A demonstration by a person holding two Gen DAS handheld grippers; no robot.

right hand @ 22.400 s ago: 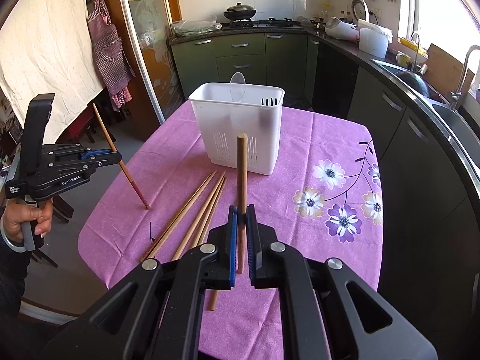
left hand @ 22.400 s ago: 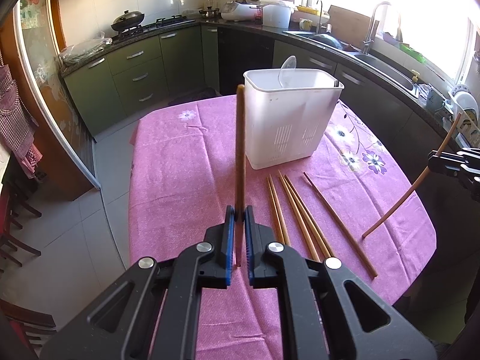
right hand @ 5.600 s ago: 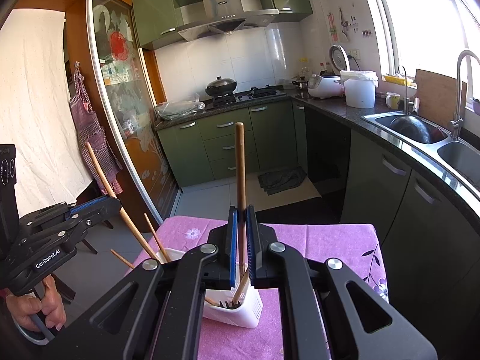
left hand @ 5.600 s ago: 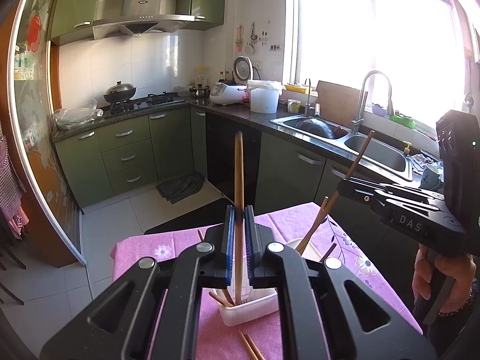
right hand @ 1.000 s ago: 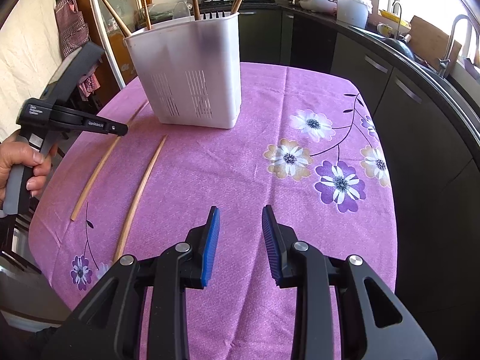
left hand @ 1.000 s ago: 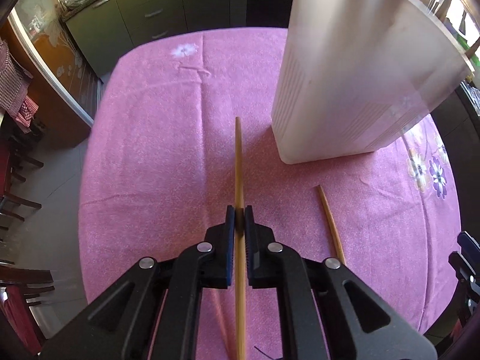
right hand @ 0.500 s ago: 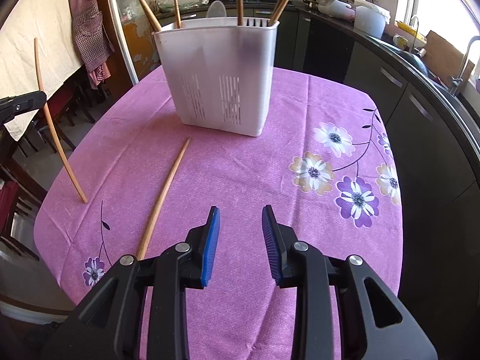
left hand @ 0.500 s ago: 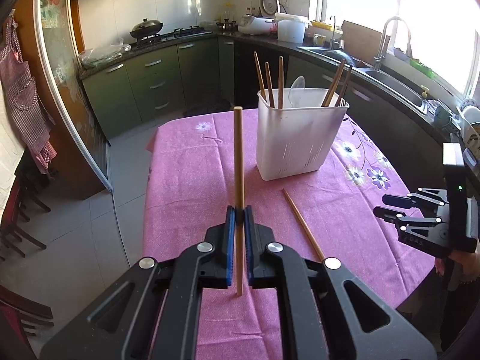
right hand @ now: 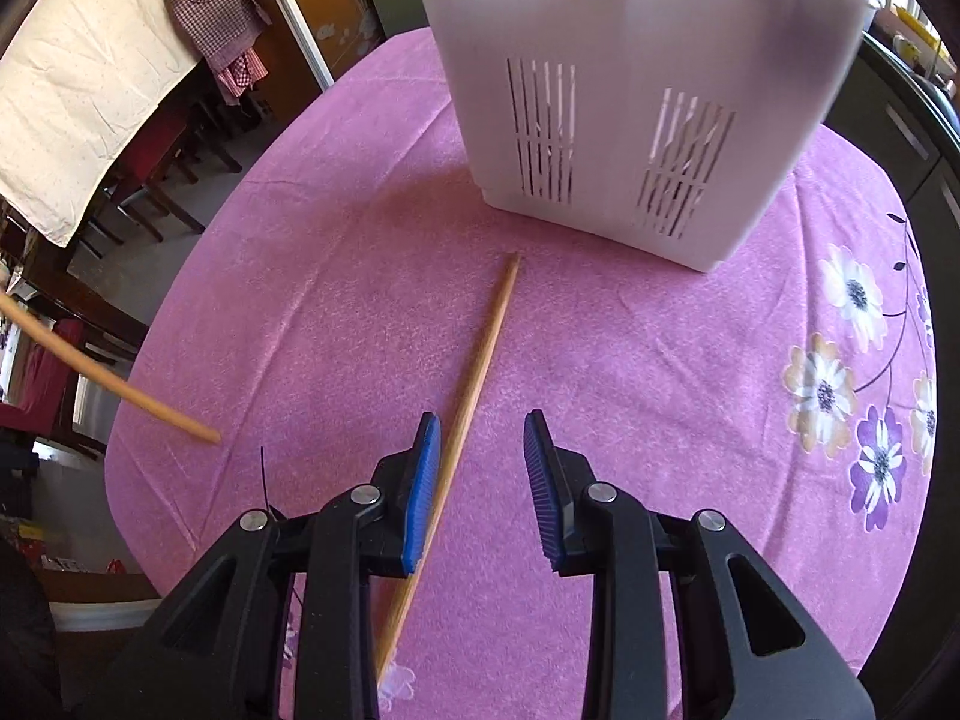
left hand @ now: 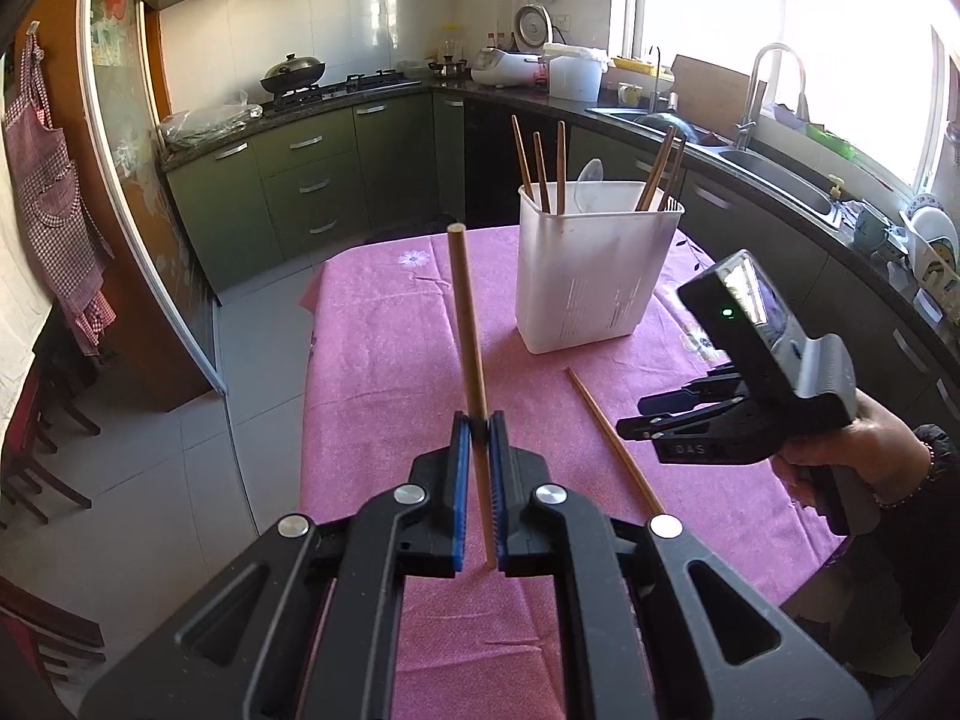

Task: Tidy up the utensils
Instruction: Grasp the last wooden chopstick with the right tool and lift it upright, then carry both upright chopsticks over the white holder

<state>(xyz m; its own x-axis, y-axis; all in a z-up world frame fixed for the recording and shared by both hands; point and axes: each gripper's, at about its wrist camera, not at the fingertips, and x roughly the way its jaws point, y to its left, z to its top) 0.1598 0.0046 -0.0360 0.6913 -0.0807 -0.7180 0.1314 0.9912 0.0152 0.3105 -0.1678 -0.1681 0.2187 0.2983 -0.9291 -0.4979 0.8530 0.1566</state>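
The left gripper (left hand: 478, 420) clamps one wooden chopstick (left hand: 467, 324) upright. One more wooden chopstick (right hand: 474, 378) lies on the pink tablecloth (right hand: 630, 360) beneath the wide-open right gripper (right hand: 483, 426). Five chopsticks stand in the white plastic utensil holder (left hand: 591, 276).

Right gripper (right hand: 482, 435) jaws apart over chopstick (right hand: 465, 405) lying on pink tablecloth (right hand: 660, 360); white holder (right hand: 630, 90) beyond.
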